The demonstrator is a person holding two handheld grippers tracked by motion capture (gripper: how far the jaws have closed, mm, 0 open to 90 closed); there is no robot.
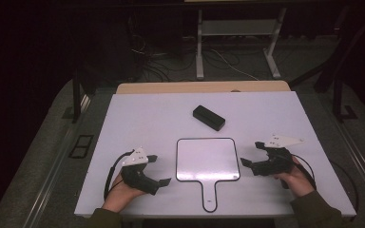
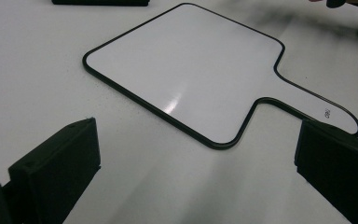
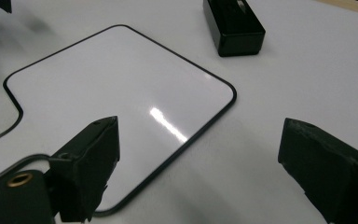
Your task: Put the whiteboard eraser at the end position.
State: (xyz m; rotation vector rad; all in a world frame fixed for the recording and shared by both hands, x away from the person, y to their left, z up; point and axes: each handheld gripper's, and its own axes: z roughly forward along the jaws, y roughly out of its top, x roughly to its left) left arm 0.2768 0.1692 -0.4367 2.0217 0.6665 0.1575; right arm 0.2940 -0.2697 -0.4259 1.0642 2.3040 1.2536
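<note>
A paddle-shaped whiteboard (image 1: pixel 208 159) with a black rim lies flat on the white table (image 1: pixel 138 118), its handle pointing toward the person. It also lies ahead in the left gripper view (image 2: pixel 186 70) and the right gripper view (image 3: pixel 121 84). A small black box (image 1: pixel 209 118) sits behind the whiteboard, at the top of the right gripper view (image 3: pixel 233 23). My left gripper (image 1: pixel 158 169) rests left of the board, open, jaws (image 2: pixel 198 163) wide apart with bare table between them. My right gripper (image 1: pixel 251 154) is at the board's right edge, open (image 3: pixel 205 163), nothing gripped.
A wooden strip (image 1: pixel 202 87) runs along the table's far edge. Beyond it are white desk legs (image 1: pixel 199 47) and cables on a dark floor. Black posts stand at the left (image 1: pixel 76 90) and right (image 1: pixel 337 90) of the table.
</note>
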